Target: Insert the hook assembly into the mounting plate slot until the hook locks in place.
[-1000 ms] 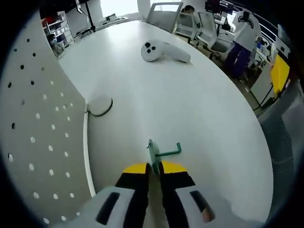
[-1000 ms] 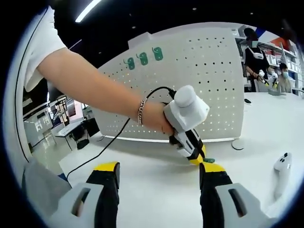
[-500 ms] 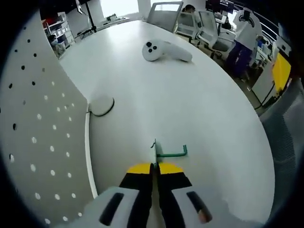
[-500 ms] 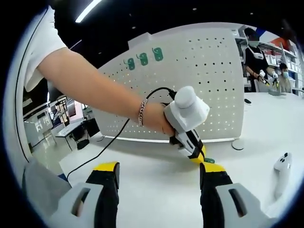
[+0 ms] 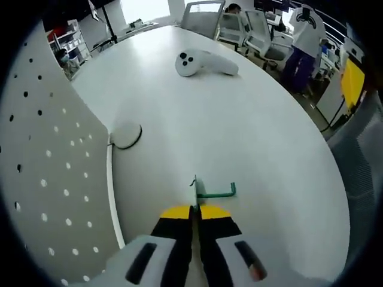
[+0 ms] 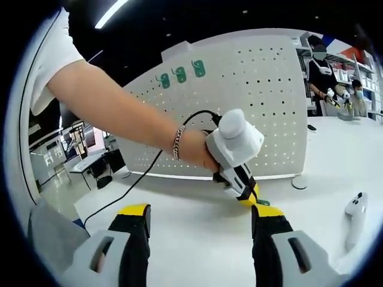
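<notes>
Left gripper (image 5: pixel 194 210), jaws together, clamps the green metal hook (image 5: pixel 206 191) above the white bench (image 5: pixel 251 131); its base is hidden. White perforated pegboard (image 5: pixel 48 179) stands at nine o'clock. Right gripper (image 6: pixel 200 218) gapes apart.

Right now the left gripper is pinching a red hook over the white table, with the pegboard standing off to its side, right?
Not quite: the hook is green, not red, as the left gripper view shows. The left gripper does pinch it over the white table, pegboard alongside.
</notes>
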The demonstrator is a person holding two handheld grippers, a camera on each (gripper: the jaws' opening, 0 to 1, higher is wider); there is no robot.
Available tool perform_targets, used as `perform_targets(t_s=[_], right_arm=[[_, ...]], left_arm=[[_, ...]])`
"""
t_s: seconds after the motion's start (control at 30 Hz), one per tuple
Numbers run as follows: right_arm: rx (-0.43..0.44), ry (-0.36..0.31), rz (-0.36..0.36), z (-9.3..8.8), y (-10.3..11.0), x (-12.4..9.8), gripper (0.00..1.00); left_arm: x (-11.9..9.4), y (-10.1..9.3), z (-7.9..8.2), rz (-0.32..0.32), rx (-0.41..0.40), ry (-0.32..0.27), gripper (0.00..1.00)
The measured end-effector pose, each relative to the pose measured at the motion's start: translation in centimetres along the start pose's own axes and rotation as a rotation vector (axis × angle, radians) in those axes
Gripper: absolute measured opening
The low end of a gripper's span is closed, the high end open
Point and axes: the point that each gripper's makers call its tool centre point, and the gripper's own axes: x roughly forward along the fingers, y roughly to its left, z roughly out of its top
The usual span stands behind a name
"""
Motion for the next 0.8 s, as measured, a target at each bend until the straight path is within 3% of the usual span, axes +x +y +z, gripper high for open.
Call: perform_targets(t_s=[0.23, 0.37, 0.8], right_arm=[[0.002, 0.000, 0.001, 0.0, 0.0, 0.0, 0.66], [0.000, -0.001, 0.002, 0.0, 0.0, 0.0, 0.66], [-0.004, -0.010, 0.004, 0.2, 0.1, -0.1, 0.66]], left_arm=[[-0.1, 0.1, 0.0, 0.001, -0.012, -0.015, 0.02], [-1.0, 1.1, 1.0, 0.038, -0.052, -0.101, 0.02], [-3.8, 1.2, 2.1, 0.081, -0.077, -0.200, 0.01]])
